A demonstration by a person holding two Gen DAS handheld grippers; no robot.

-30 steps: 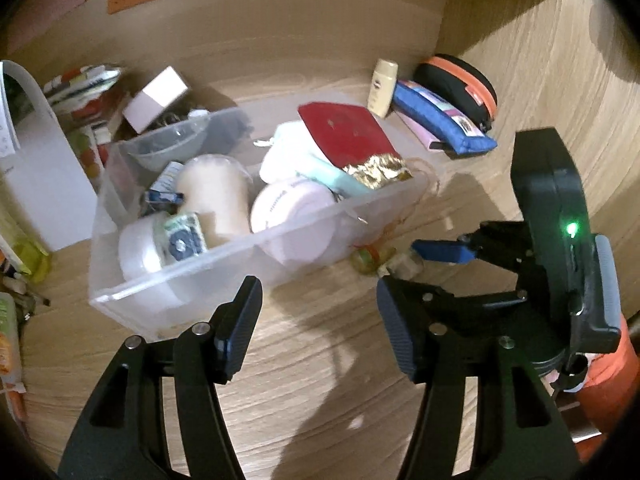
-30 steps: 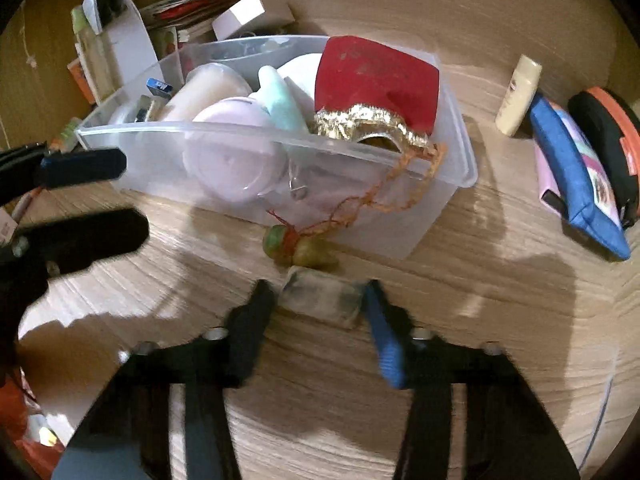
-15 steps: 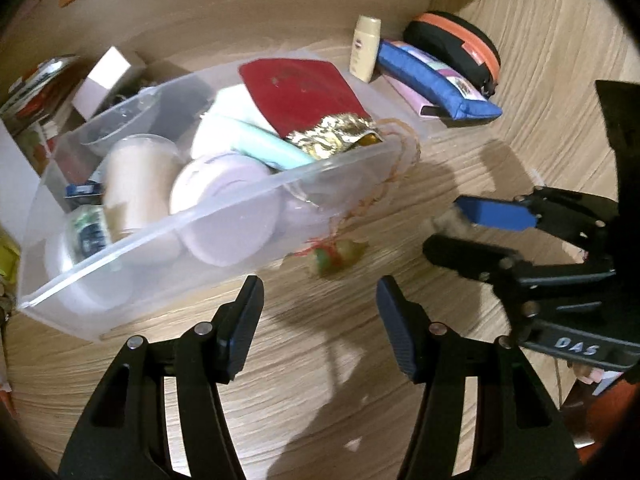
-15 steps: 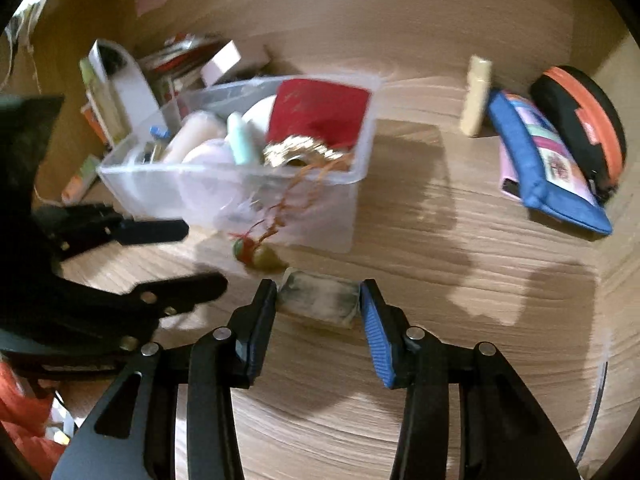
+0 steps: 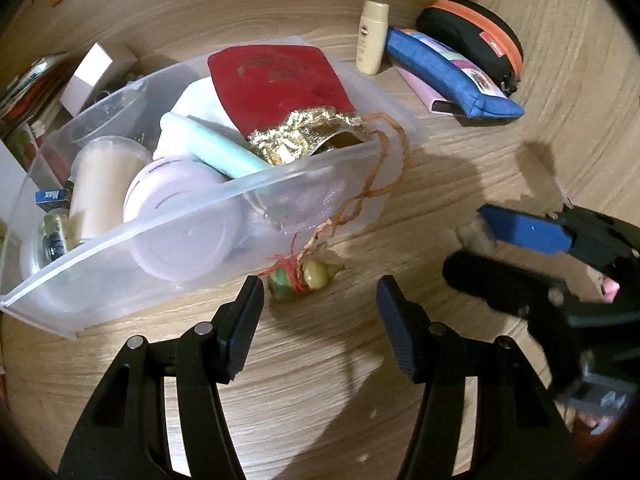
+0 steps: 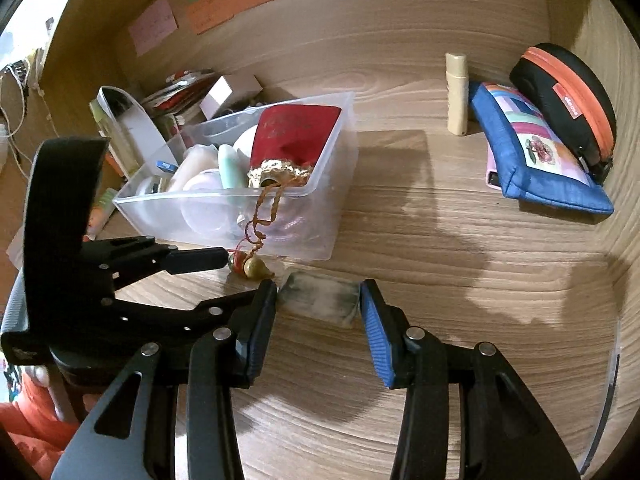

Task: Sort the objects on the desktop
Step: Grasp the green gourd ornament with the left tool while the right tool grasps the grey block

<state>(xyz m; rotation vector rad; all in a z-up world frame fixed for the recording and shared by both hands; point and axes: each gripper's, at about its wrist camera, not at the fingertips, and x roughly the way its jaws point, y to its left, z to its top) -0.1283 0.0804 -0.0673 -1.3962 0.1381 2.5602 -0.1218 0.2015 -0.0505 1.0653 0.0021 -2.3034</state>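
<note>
A clear plastic bin holds jars, a mint tube and a red pouch with gold trim. Its orange cord hangs over the rim to green and yellow beads on the desk. My left gripper is open, just in front of the beads. My right gripper is shut on a dirty grey eraser, held between both pads above the desk. It also shows blurred in the left wrist view.
A beige bottle, a blue pouch and a black and orange case lie at the back right. Boxes and papers crowd the back left. Wooden walls enclose the desk.
My right gripper has lifted the eraser and drawn back to the right. My left gripper has moved closer to the beads by the bin.
</note>
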